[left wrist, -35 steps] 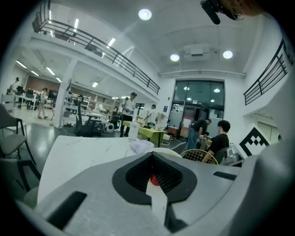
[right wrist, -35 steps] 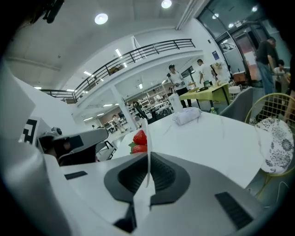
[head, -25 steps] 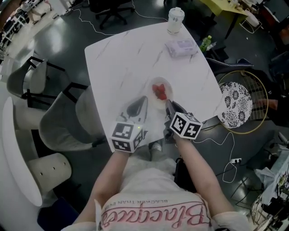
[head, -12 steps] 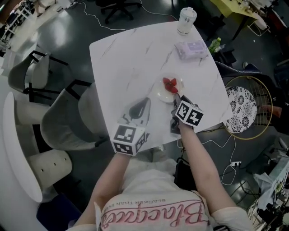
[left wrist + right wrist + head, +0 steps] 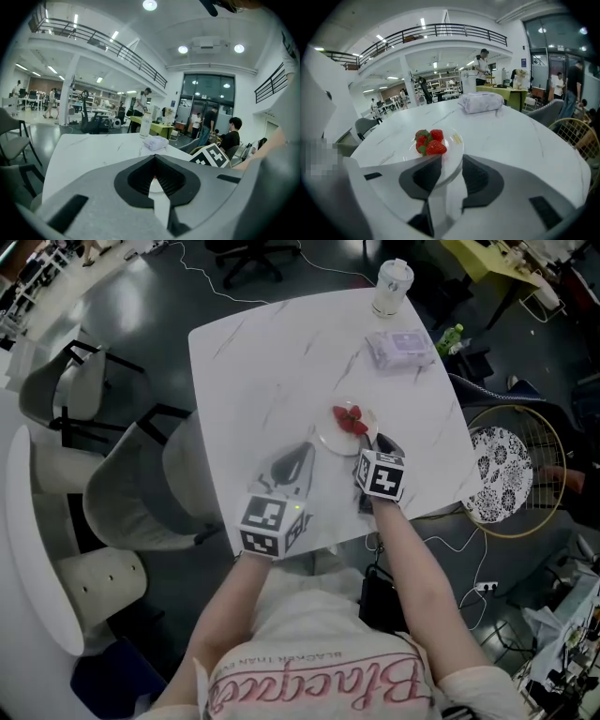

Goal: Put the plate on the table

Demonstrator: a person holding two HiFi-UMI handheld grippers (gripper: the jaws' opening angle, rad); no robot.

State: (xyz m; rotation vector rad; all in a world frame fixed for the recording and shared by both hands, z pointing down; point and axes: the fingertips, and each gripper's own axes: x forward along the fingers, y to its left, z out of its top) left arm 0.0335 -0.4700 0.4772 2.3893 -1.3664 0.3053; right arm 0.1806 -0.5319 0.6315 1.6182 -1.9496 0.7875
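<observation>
One white counter (image 5: 262, 362); on it one plate (image 5: 328, 440), one lidded cup (image 5: 391, 285) and one wrapped packet (image 5: 400, 349); on the plate at least three strawberries (image 5: 352, 419), heaped too close to count surely; one green bottle (image 5: 452, 337) past the edge; two grey chairs (image 5: 131, 498) alongside.

Colours and patterns, table (image 5: 262, 362) as landmark
Table white marble, grey-veined; on it a white plate (image 5: 330, 440) with red, green-leaved strawberries (image 5: 352, 419); lilac pack (image 5: 400, 348) near its far edge; black-and-white floral cushion (image 5: 494, 474) beside it.

A cup (image 5: 392, 287) stands near a wipes pack (image 5: 400, 348).
</observation>
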